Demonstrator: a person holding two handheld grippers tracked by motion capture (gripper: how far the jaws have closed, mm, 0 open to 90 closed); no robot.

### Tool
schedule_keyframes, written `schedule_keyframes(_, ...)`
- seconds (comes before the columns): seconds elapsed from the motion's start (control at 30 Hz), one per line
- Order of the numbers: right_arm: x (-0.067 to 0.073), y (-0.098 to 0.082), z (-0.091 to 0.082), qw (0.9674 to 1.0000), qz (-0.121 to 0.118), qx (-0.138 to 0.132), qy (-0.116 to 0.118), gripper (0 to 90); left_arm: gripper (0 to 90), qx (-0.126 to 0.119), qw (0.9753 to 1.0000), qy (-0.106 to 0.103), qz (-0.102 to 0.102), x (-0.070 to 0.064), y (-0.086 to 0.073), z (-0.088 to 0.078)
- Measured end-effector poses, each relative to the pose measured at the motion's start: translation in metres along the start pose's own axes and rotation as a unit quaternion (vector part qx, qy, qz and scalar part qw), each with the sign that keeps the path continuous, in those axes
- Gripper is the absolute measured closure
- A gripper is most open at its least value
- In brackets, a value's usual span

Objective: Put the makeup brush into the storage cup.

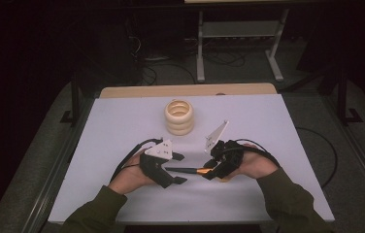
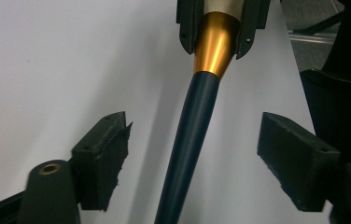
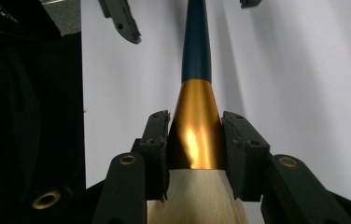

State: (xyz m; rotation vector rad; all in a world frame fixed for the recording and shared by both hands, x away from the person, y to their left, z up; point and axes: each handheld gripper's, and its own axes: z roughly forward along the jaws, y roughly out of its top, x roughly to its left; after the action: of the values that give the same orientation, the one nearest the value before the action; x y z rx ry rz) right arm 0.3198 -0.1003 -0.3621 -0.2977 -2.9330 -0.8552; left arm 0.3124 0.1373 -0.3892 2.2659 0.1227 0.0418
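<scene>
A tool with a slim dark blue handle (image 1: 180,170), a gold ferrule (image 3: 197,121) and a pale thick end (image 3: 197,198) is held level above the white table (image 1: 122,126). My right gripper (image 1: 209,172) is shut on it at the ferrule, its pads (image 3: 157,140) pressed on both sides. My left gripper (image 1: 181,168) faces it from the left and stands open around the dark handle (image 2: 190,140). Bare gaps show between the handle and both of its pads (image 2: 110,144). In the left gripper view the right gripper (image 2: 218,23) clamps the ferrule (image 2: 215,46) at the top.
A stack of cream rings (image 1: 179,116) stands upright at the middle back of the table, beyond both hands. A wooden strip (image 1: 185,90) borders the far edge. Dark floor, cables and a metal frame (image 1: 239,43) lie behind the table.
</scene>
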Motion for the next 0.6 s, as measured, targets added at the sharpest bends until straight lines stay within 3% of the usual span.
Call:
schedule_keyframes(0.4, 0.001, 0.006, 0.005, 0.9999, -0.008, 0.005, 0.006, 62.2, 45.1, 0.034, 0.999, -0.007, 0.028, -0.003, 0.006, 0.012)
schedule_keyframes(0.6, 0.001, 0.009, 0.007, 0.9999, -0.011, 0.004, 0.01, 62.2, 53.7, 0.04, 0.9984, -0.015, 0.038, -0.004, 0.009, 0.018)
